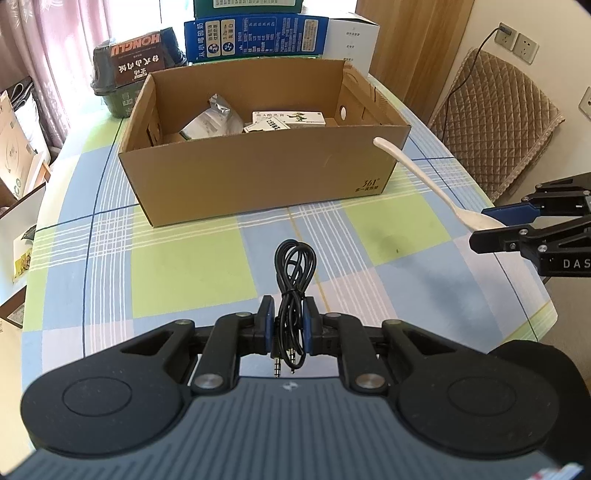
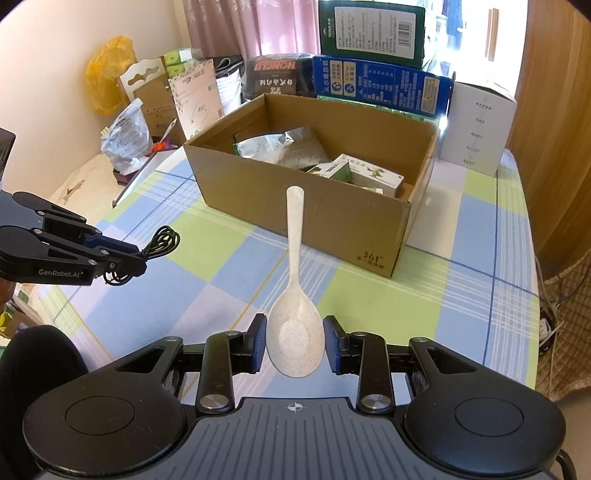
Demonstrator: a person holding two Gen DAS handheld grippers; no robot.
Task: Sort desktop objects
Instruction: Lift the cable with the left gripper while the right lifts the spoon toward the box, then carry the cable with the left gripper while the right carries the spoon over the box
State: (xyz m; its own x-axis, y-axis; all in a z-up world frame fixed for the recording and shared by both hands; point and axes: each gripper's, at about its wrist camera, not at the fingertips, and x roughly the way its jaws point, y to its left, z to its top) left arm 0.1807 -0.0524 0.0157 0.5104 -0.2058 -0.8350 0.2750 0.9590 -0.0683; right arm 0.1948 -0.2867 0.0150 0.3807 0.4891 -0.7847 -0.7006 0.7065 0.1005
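Note:
My left gripper point(image 1: 289, 314) is shut on a coiled black audio cable point(image 1: 294, 269) and holds it above the checked tablecloth, in front of the open cardboard box point(image 1: 258, 173). In the right wrist view the left gripper point(image 2: 138, 260) shows at the left with the cable point(image 2: 162, 240). My right gripper point(image 2: 294, 338) is shut on the bowl of a white speckled rice spoon point(image 2: 295, 325), handle pointing toward the box point(image 2: 332, 221). The spoon point(image 1: 424, 177) also shows at the right of the left wrist view, held by the right gripper point(image 1: 487, 225). The box holds a foil pouch point(image 2: 280, 146) and small cartons point(image 2: 369, 175).
Stacked blue and green cartons point(image 1: 255, 33), a dark egg carton point(image 1: 136, 70) and a white box point(image 2: 476, 129) stand behind the cardboard box. A padded chair point(image 1: 498, 122) is at the table's right. Bags and clutter point(image 2: 125, 125) lie left of the table.

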